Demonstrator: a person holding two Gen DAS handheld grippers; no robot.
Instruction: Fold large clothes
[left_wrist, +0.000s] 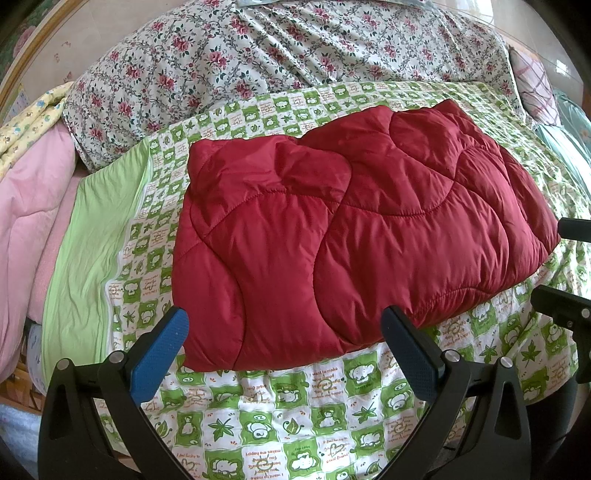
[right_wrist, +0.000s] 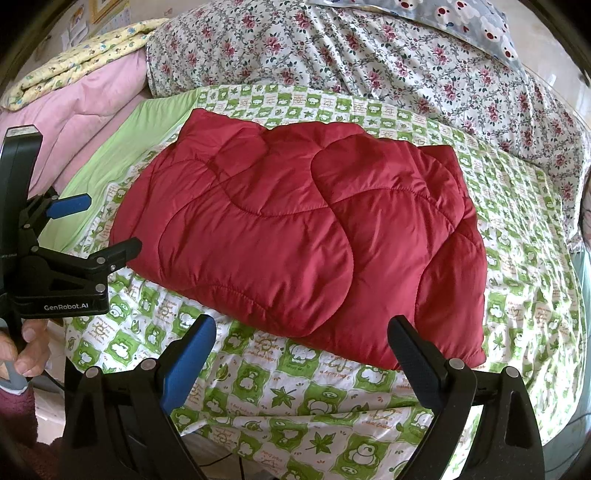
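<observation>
Both the left gripper (left_wrist: 284, 332) and right gripper (right_wrist: 301, 341) hung wide apart, empty, just short of the red quilted jacket (right_wrist: 295, 236). Jacket lay folded on green checked sheet (right_wrist: 332, 424). Best approach: pinch near hem corners together, lift evenly. Floral duvet (right_wrist: 369, 62) lay beyond the jacket.

Dark red quilted jacket (left_wrist: 351, 221) on green-and-white checked sheet (left_wrist: 295, 413); beyond, a pink-rose floral quilt (left_wrist: 258, 48).
</observation>
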